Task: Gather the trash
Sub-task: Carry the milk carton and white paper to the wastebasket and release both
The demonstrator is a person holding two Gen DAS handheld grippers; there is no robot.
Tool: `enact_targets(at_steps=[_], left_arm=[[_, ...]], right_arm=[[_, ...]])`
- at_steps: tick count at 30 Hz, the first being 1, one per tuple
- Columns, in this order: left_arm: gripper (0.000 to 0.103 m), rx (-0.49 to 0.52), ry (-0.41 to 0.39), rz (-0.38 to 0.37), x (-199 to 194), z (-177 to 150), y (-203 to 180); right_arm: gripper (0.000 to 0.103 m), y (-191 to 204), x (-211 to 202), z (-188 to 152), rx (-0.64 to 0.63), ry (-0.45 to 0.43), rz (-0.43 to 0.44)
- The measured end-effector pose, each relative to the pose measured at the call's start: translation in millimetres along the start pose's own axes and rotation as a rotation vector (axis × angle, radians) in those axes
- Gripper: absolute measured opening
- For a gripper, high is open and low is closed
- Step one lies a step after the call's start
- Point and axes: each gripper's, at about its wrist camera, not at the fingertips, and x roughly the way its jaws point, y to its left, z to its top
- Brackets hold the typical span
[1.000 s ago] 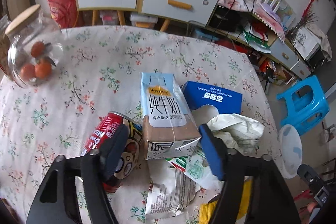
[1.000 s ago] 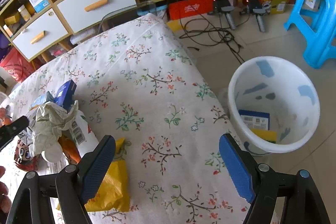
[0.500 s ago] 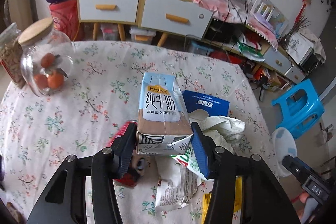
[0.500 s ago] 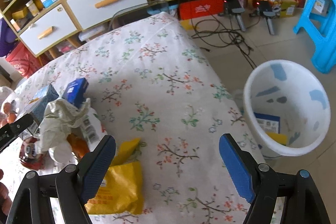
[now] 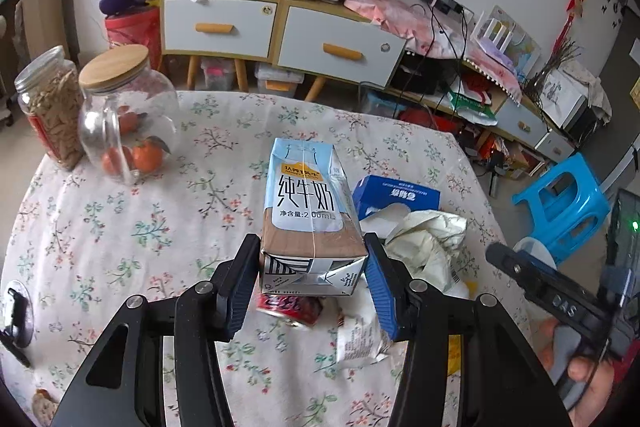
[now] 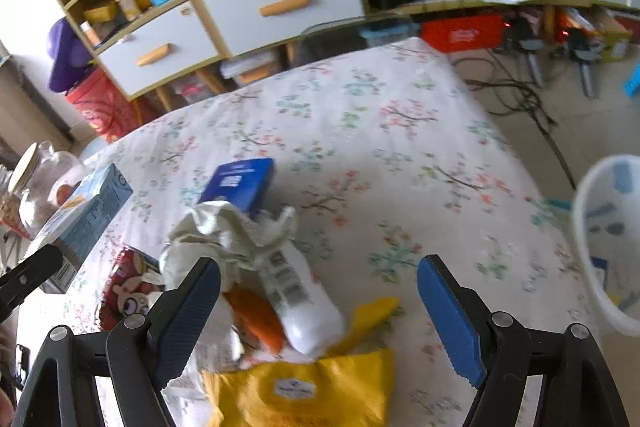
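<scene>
The left gripper (image 5: 312, 279) is clamped on the base end of a light-blue milk carton (image 5: 306, 211), both blue pads pressed flat against its sides, the carton lifted clear of the floral tablecloth (image 5: 160, 227) and pointing toward twelve o'clock in the left wrist view. Directly under the carton lies a red drink can (image 5: 290, 307), and at about two o'clock from it sit a blue box (image 5: 396, 193) and a crumpled white paper wad (image 5: 424, 239). Two glass jars (image 5: 100, 107) stand at ten o'clock near the table's far left edge. The right gripper (image 6: 318, 311) hangs with its jaws spread wide and grasps nothing; between and just beyond its fingers lie a white bottle (image 6: 300, 299), an orange wrapper (image 6: 258, 319) touching it, and a yellow bag (image 6: 308, 387) at six o'clock. The white trash bin (image 6: 604, 247) stands on the floor at three o'clock, beside the table edge, with a few scraps already inside. The right wrist view is slightly blurred.
</scene>
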Motion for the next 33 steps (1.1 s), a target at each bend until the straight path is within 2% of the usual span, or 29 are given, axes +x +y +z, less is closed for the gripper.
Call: enact_targets(at_steps=[12, 17, 20, 21, 22, 23, 24, 25, 33], left_arm=[[0.054, -0.029, 0.033, 0.018, 1, -7, 22], [0.054, -0.039, 0.042, 0.023, 5, -8, 25], [0.054, -0.037, 0.048, 0.025, 8, -8, 24], [0.054, -0.036, 0.050, 0.026, 8, -9, 24], [0.054, -0.037, 0.052, 0.026, 9, -9, 23], [0.054, -0.038, 0.054, 0.025, 9, -10, 22], [0.054, -0.040, 0.054, 0.024, 9, -10, 22], [0.054, -0.041, 0.054, 0.023, 9, -10, 21], [0.054, -0.032, 0.037, 0.003, 3, -9, 11]], right_arm=[[0.084, 24, 31, 11, -0.012, -0.024, 0.057], [0.081, 32, 42, 14, 0.003, -0.031, 0.097], [0.071, 37, 47, 13, -0.016, -0.025, 0.104], [0.064, 39, 49, 12, -0.023, -0.018, 0.108], [0.049, 39, 52, 12, -0.030, -0.005, 0.114], [0.042, 40, 54, 11, -0.039, 0.010, 0.119], [0.029, 39, 55, 9, -0.047, 0.018, 0.119], [0.025, 38, 56, 8, -0.052, 0.022, 0.119], [0.021, 36, 29, 10, -0.083, -0.018, 0.149]])
